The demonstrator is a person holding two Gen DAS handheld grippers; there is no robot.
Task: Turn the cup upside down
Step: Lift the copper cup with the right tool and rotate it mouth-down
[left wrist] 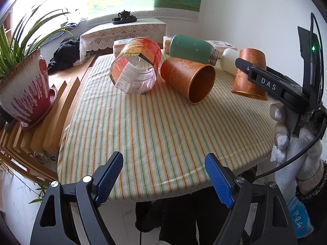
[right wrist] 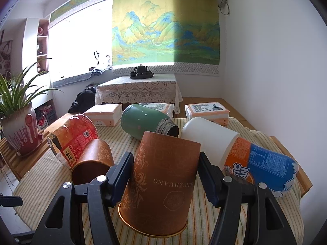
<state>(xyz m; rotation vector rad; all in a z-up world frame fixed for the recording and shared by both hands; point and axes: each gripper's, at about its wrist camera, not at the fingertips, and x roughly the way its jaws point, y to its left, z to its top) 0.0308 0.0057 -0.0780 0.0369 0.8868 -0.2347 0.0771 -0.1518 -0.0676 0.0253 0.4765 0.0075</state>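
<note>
My right gripper (right wrist: pixel 163 173) is shut on an orange paper cup (right wrist: pixel 161 183) with gold scrollwork. The cup is held above the striped cloth (right wrist: pixel 40 187), nearly upside down, rim down and base up, a little tilted. In the left wrist view the same cup (left wrist: pixel 248 75) hangs at the right, clamped by the right gripper's black fingers (left wrist: pixel 253 72). A second orange cup (left wrist: pixel 187 79) lies on its side mid-table, mouth toward me; it also shows in the right wrist view (right wrist: pixel 92 163). My left gripper (left wrist: pixel 163 179) is open and empty over the table's near edge.
A red clear-plastic tub (left wrist: pixel 134 67), a green flask (left wrist: pixel 192 49), a white container (left wrist: pixel 229 60) and a blue-orange bottle (right wrist: pixel 261 165) lie on their sides on the cloth. Tissue packs (right wrist: pixel 206 110) sit behind. A potted plant (left wrist: pixel 24 89) stands on the slatted bench at left.
</note>
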